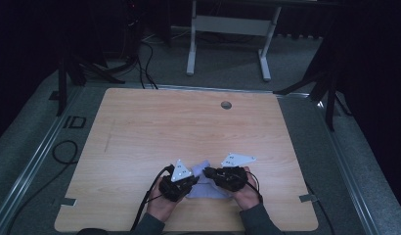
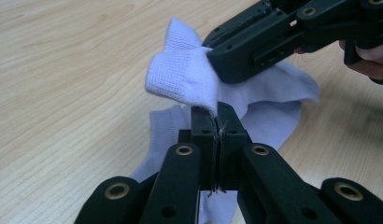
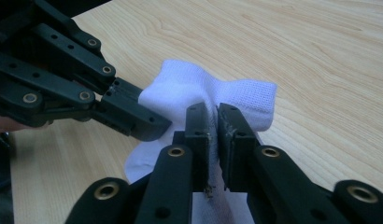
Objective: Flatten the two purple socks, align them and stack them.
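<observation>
We are pinching a pale lilac knitted sock [image 2: 189,79] near the front edge of the light wooden worktop [image 1: 189,127], our left claw [image 2: 216,116] and right claw [image 3: 213,116] both clamping its cuff, lifting folds.

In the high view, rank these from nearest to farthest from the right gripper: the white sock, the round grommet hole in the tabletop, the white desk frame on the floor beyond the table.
From the right gripper:
1. White sock, clamped in its jaws, near table edge.
2. Grommet hole, near the far table edge.
3. White desk frame, on the floor beyond the table.
</observation>
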A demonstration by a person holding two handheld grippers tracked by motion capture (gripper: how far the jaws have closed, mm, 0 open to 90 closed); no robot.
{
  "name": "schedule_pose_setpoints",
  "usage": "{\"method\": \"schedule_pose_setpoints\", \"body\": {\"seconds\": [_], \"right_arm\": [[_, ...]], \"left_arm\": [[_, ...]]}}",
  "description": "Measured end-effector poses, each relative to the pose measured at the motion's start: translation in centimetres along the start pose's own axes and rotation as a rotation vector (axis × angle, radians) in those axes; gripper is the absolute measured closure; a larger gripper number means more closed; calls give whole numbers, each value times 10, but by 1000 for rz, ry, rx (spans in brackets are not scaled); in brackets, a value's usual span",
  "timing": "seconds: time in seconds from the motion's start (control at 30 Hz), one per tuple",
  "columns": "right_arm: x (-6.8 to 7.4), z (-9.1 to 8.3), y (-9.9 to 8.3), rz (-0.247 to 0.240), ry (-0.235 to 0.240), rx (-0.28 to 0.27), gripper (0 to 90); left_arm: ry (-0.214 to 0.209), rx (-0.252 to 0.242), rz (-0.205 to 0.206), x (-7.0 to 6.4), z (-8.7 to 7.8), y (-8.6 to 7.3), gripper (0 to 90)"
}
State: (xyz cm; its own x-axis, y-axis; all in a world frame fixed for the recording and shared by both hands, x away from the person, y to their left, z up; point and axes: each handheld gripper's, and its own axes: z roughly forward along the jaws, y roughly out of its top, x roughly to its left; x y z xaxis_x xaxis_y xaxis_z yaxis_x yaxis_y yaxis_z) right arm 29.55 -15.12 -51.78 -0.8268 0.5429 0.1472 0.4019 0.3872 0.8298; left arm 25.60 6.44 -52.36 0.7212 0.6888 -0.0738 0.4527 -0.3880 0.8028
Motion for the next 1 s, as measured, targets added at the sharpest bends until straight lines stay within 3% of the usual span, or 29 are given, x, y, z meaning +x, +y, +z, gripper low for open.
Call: {"method": "schedule_pose_setpoints", "body": {"seconds": [0.23,0.4,0.53,0.73,0.83,1.0], "right_arm": [[-1,-17,7,-2,16,-48,684],[-11,-37,5,20,-27,-58,676],[-20,-46,-8,16,-131,14,706],[-34,-39,-34,64,-233,140,781],[-38,-33,-41,80,-228,159,794],[-35,-25,-43,57,-228,185,812]], "left_arm": [[14,-1,-2,2,-2,-1,890],[22,3,-10,4,-3,-3,890],[26,3,-13,6,-6,-3,890],[31,1,-21,9,-10,-4,890],[30,-6,-30,11,-11,-4,890],[29,-3,-30,12,-13,-5,890]]}}
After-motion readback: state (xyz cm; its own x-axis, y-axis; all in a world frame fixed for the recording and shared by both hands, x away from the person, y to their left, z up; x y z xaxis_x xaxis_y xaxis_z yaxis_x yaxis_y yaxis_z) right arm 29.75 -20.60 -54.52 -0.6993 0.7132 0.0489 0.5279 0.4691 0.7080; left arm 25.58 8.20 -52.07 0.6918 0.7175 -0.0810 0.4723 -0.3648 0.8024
